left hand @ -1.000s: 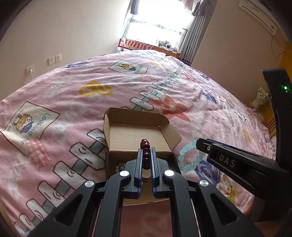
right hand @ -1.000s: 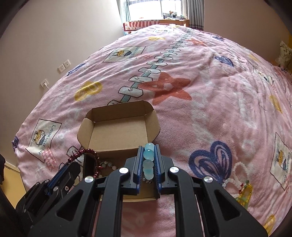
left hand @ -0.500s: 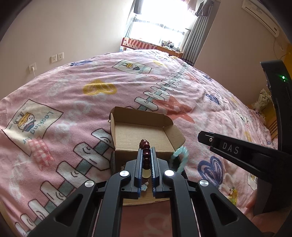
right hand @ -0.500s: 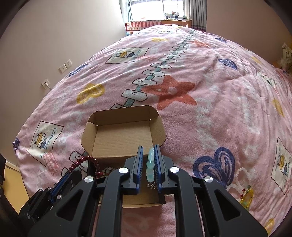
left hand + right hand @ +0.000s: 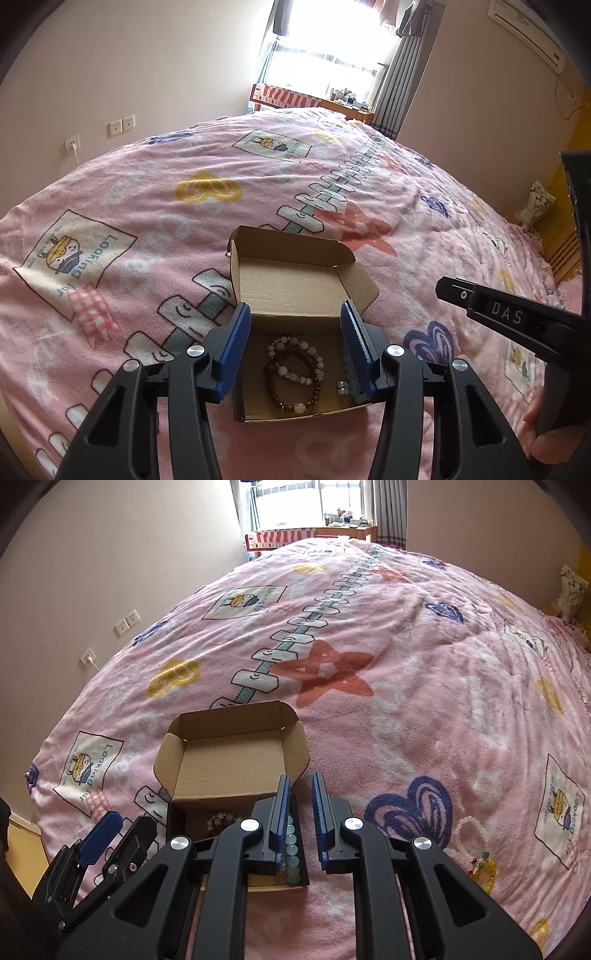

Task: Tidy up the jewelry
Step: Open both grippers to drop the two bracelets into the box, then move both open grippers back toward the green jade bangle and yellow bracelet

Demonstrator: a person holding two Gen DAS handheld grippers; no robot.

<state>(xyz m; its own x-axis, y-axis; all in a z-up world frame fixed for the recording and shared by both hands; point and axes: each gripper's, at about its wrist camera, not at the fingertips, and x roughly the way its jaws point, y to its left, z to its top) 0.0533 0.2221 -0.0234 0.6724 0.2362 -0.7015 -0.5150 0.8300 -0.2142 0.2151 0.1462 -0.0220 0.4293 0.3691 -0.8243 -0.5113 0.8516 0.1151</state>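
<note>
Small open brown cardboard box (image 5: 295,291) on the pink cartoon-print bedspread (image 5: 424,686) holds a dark red-brown bead bracelet (image 5: 293,380), pale bead bracelet (image 5: 295,345) and aqua bead bracelet (image 5: 291,843). Left hand-held gripper (image 5: 295,347) and right hand-held gripper (image 5: 300,823): jaws apart, empty. White-and-yellow bead jewelry (image 5: 471,853) lies unsorted on the bedspread. Bedroom: window (image 5: 325,48), beige walls.

A pink bedspread (image 5: 155,206) printed with a red star (image 5: 325,674), yellow shapes, blue hearts (image 5: 413,812) and cartoon labels covers the bed. Wall sockets (image 5: 122,125) sit on the pale wall to the left. A bright window (image 5: 332,40) with grey curtains (image 5: 402,81) stands at the far end, a striped cloth (image 5: 280,537) below it. An air conditioner (image 5: 528,37) hangs high on the right wall.
</note>
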